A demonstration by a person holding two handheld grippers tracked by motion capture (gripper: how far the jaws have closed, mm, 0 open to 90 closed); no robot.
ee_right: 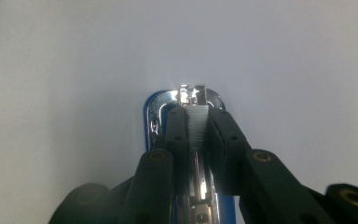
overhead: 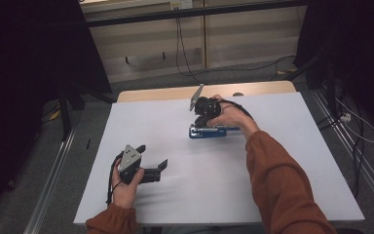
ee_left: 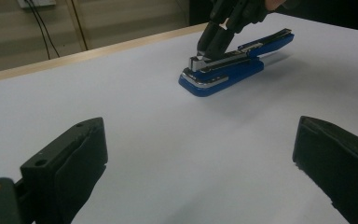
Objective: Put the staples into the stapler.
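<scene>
Table (overhead: 282,161): white top, bare around the work; a push along the smooth surface could slide the stapler away from the jaws.

Right gripper (ee_right: 199,122): tilted down over the stapler's front end, jaws drawn narrow on a strip of staples (ee_right: 198,126) in the open channel. Risk: squeezing too hard may break the strip; a skewed angle may jam it.

Left gripper (overhead: 152,165): rests low, well apart from the work, jaws wide and holding nothing.

Stapler (ee_left: 228,63): blue, directly beneath the right gripper's tips; ahead of the left gripper.
</scene>
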